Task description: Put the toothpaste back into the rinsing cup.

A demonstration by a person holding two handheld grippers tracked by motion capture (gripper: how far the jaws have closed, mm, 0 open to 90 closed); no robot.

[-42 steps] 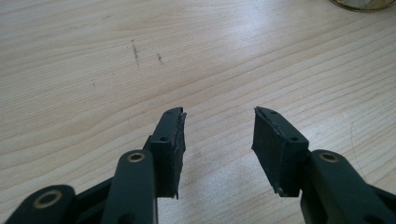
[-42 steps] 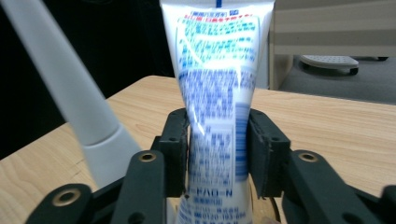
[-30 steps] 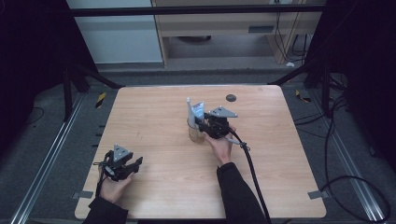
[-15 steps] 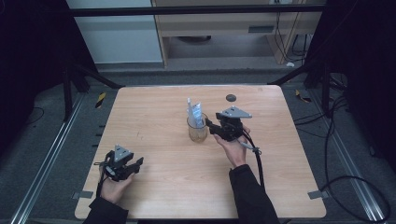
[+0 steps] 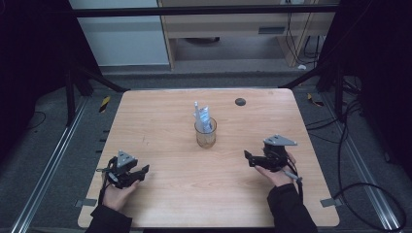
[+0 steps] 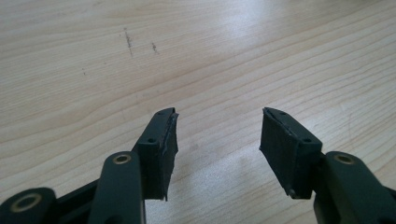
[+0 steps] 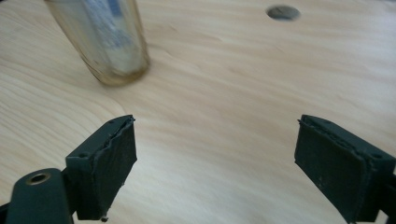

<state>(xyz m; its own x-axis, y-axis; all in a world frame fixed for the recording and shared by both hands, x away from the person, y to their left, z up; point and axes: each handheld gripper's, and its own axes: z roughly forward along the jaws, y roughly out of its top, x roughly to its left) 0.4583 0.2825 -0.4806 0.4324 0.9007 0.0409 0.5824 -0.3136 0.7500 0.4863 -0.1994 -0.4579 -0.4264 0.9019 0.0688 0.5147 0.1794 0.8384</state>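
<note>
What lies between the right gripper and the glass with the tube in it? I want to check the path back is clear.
Bare wooden table, as the high view shows: nothing lies between the open right gripper and the glass holding the tube.

No legible text, label, brand, number or sign found. The tube [image 5: 201, 115] standing in the glass [image 5: 205, 133] at the centre of the high view carries bluish print, too small and blurred to read. The table [image 5: 194, 194] bears wood grain and scuffs only.
</note>
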